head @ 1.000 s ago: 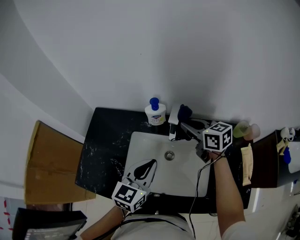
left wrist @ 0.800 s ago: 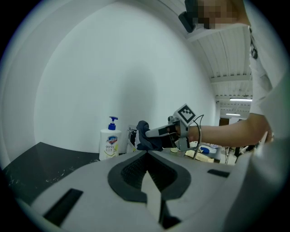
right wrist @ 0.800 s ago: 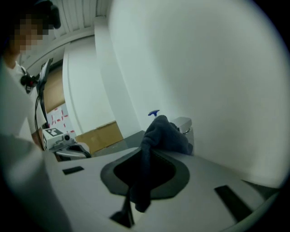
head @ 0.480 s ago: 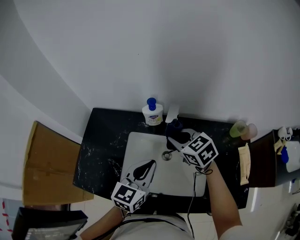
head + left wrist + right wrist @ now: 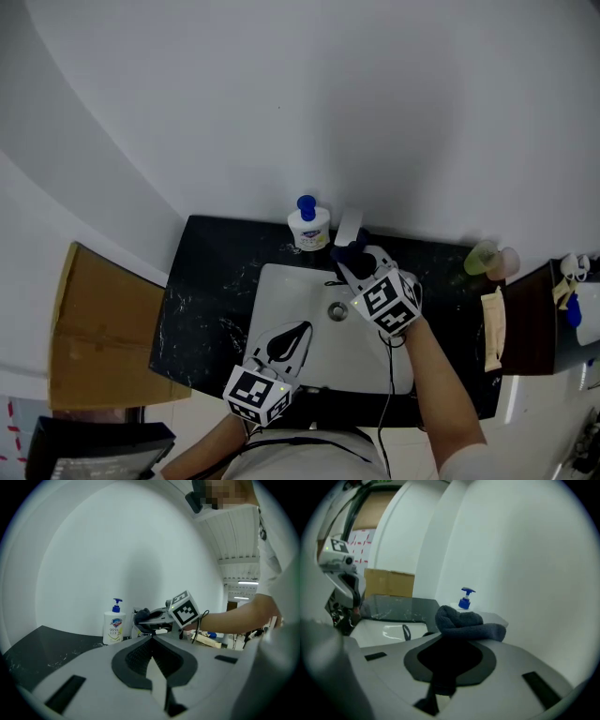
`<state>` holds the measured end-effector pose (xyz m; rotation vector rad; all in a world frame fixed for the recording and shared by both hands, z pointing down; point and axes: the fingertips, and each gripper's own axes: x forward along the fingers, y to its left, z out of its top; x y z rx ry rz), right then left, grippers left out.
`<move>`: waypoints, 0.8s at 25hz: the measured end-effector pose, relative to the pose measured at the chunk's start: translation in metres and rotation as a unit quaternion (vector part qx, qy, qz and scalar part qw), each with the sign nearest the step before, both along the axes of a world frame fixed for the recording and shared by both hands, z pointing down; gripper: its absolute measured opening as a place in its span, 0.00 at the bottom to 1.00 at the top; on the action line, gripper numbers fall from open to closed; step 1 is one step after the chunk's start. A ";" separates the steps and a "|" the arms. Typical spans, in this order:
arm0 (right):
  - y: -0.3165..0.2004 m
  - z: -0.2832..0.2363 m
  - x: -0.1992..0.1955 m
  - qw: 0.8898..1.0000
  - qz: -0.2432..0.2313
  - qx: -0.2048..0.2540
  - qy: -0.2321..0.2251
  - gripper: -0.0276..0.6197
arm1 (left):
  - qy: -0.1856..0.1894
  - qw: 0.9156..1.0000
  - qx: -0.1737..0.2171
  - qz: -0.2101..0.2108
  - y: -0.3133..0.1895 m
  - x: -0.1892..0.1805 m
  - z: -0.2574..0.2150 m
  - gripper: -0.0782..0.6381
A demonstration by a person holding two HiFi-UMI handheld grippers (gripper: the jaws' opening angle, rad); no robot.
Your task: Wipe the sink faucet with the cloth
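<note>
At the near sink rim, left tongs (image 5: 292, 336): hanging idle over the front of the basin, jaws meeting at the tips, carrying nothing.
Sink basin (image 5: 291, 291): lying white and bare between the two tongs; drain (image 5: 337, 311) showing at its middle.
Right tongs (image 5: 358, 270): reaching across the basin toward the back, jaws clenching the cloth.
Cloth (image 5: 468, 623): bunching dark blue out of the right tongs' tips, pressing against the front of the faucet as far as the head view shows.
Faucet (image 5: 349, 223): standing white at the back edge of the basin, just behind the cloth.
Soap bottle (image 5: 309, 228): standing just left of the faucet on the black surface (image 5: 211, 281).
Wall (image 5: 300, 112): rising plain white behind everything.
Task progress: wiping appears to be under way; the cloth is meeting the faucet, but how much of the faucet is already done cannot be told, so the strokes over its top and sides are probably remaining.
Change from a second ago: right tongs are now sitting in front of the faucet, having swung in from the basin's right side; left tongs are staying put.
</note>
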<state>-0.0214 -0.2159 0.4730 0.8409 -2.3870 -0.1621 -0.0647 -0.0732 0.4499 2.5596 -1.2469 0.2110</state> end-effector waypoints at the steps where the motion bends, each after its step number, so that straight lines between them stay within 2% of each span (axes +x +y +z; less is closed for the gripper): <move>1: -0.002 0.000 0.001 1.000 0.000 0.026 0.014 0.12 | -0.001 1.000 0.000 0.000 0.000 0.000 0.000 0.11; 4: -0.003 0.000 0.001 0.998 -0.005 0.062 0.015 0.12 | -0.001 1.000 -0.001 -0.002 0.000 -0.002 0.001 0.11; 8: 0.022 -0.001 -0.009 0.998 -0.053 0.027 -0.021 0.12 | -0.002 1.000 -0.003 -0.004 0.002 -0.004 0.003 0.11; 10: 0.033 -0.002 -0.013 0.997 -0.062 0.012 -0.035 0.12 | -0.001 1.000 -0.004 -0.005 0.003 -0.004 0.003 0.11; 12: 0.034 0.000 -0.011 0.998 -0.058 0.004 -0.040 0.12 | 0.000 1.000 -0.002 -0.004 0.003 -0.003 0.002 0.11; 15: 0.023 0.002 -0.010 0.998 -0.056 -0.002 -0.024 0.12 | 0.000 1.000 -0.001 -0.006 0.001 -0.003 0.001 0.11; 20: -0.017 0.004 0.004 0.999 -0.031 0.002 -0.010 0.12 | -0.004 1.000 -0.003 -0.015 0.002 -0.010 0.003 0.11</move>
